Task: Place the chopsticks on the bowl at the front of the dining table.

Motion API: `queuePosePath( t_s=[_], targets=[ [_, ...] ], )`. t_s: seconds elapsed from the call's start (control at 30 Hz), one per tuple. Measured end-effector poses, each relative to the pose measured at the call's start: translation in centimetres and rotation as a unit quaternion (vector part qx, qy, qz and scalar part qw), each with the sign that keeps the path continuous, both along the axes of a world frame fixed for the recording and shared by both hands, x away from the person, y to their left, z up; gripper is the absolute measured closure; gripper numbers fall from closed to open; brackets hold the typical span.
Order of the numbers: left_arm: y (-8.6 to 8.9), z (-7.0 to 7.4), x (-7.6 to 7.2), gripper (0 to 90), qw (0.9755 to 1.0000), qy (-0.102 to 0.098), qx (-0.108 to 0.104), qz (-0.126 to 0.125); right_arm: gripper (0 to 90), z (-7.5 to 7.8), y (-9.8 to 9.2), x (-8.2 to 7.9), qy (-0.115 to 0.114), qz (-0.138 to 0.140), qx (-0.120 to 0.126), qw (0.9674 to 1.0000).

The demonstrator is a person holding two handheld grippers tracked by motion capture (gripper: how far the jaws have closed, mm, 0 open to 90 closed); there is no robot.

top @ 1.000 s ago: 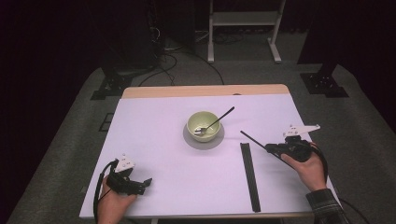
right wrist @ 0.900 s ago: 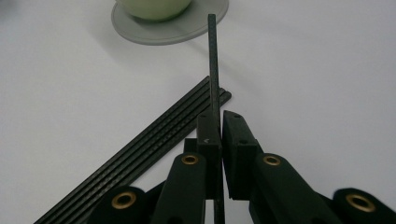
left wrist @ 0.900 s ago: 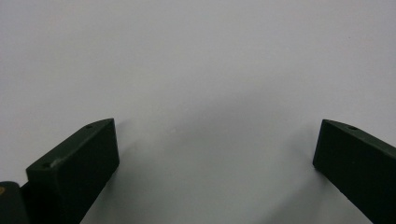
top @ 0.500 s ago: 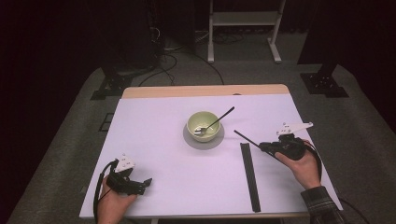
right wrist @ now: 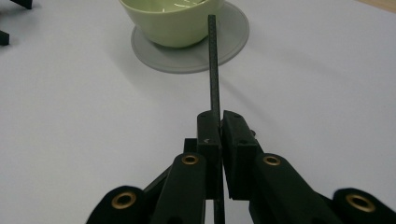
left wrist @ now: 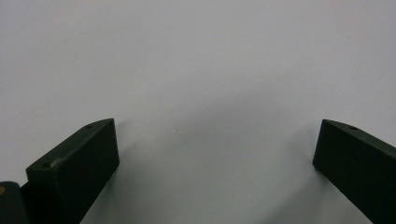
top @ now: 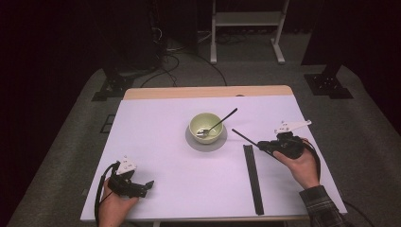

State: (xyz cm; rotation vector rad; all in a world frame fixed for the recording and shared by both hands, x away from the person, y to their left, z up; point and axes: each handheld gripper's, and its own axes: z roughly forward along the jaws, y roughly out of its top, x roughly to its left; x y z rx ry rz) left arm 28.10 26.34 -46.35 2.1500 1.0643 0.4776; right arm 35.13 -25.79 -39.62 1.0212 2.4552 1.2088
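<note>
A thin black stick [top: 245, 137] is clamped between the jaws of my right gripper [top: 261, 146], which is shut on it. The stick points up-left toward a pale green bowl [top: 205, 126] on a grey saucer [top: 194, 143]. In the right gripper view the stick [right wrist: 213, 60] runs straight out from the right gripper [right wrist: 217, 122], and its tip reaches in front of the bowl [right wrist: 163, 18] above the saucer [right wrist: 224, 46]. A dark-handled utensil [top: 222, 120] leans in the bowl. My left gripper [top: 146, 185] rests at the near left, open [left wrist: 215, 149] over bare white table.
A long black strip [top: 253, 179] lies on the white table [top: 156, 123], running toward the front edge just left of my right hand. Beyond the table's wooden far edge are dark floor, cables and a white stand [top: 246, 21].
My right hand has carried the stick a little to the left, bringing its tip nearer the bowl. The left hand has stayed put.
</note>
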Motion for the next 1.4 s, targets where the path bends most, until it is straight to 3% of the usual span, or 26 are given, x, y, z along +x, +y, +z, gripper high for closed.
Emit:
queuePosePath(
  t_s=[0.77, 1.4],
  targets=[
    [0.0, 0.0, 0.0, 0.0, 1.0000, -0.001, -0.001, 0.001, 85.5, 1.7, 3.9, 1.6, -0.008, 0.013, 0.007, 0.9999],
    [0.0, 0.0, 0.0, 0.0, 1.0000, -0.003, 0.002, 0.000, 85.6, 1.7, 6.4, 3.3, -0.004, 0.013, 0.016, 0.9998]
  ],
)
